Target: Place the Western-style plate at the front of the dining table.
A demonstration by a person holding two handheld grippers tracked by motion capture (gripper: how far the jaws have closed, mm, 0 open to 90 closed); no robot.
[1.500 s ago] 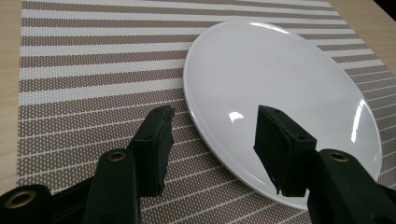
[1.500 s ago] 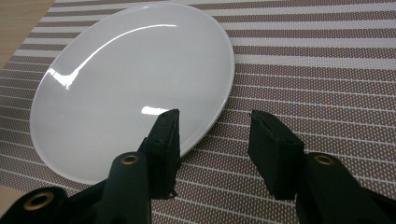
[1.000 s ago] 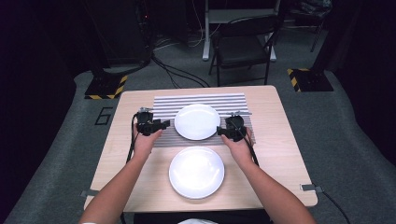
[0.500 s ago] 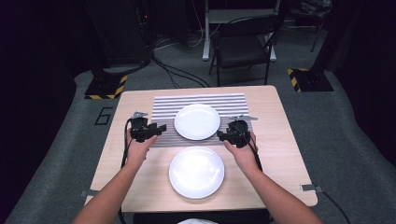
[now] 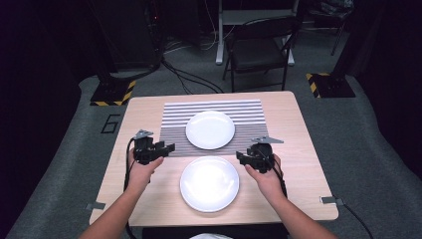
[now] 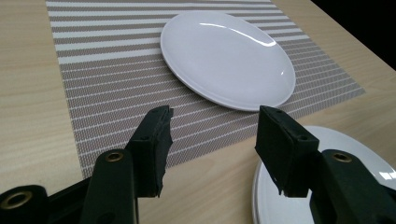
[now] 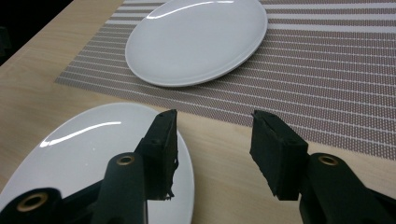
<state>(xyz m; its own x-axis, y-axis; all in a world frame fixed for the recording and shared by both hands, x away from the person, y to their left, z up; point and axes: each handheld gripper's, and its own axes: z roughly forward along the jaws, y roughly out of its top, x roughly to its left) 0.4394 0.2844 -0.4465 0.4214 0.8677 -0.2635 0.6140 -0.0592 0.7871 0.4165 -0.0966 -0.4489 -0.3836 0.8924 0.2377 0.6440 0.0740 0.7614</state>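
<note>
Two white plates are on the wooden table (image 5: 144, 114). The far plate (image 5: 210, 129) (image 6: 229, 56) (image 7: 196, 39) lies on a striped placemat (image 5: 174, 112). The near plate (image 5: 209, 183) (image 6: 359, 144) (image 7: 84, 149) rests on bare wood. My left gripper (image 5: 170, 148) (image 6: 212, 135) is open to the left of the plates, over the placemat's near left corner, pointing right. My right gripper (image 5: 240, 157) (image 7: 212, 140) is open beside the near plate's right rim, pointing left. Its jaws have just been opening a little. Nothing is between either pair of jaws.
A folding chair (image 5: 259, 50) stands behind the table. Two stands with yellow and black striped bases (image 5: 112, 92) (image 5: 328, 84) flank its far corners. Cables run over the grey floor. Small clips (image 5: 94, 205) (image 5: 331, 200) sit at the table's front corners.
Both hands have drawn back toward the person, from beside the far plate to level with the near plate's far rim. The plates have not moved.
</note>
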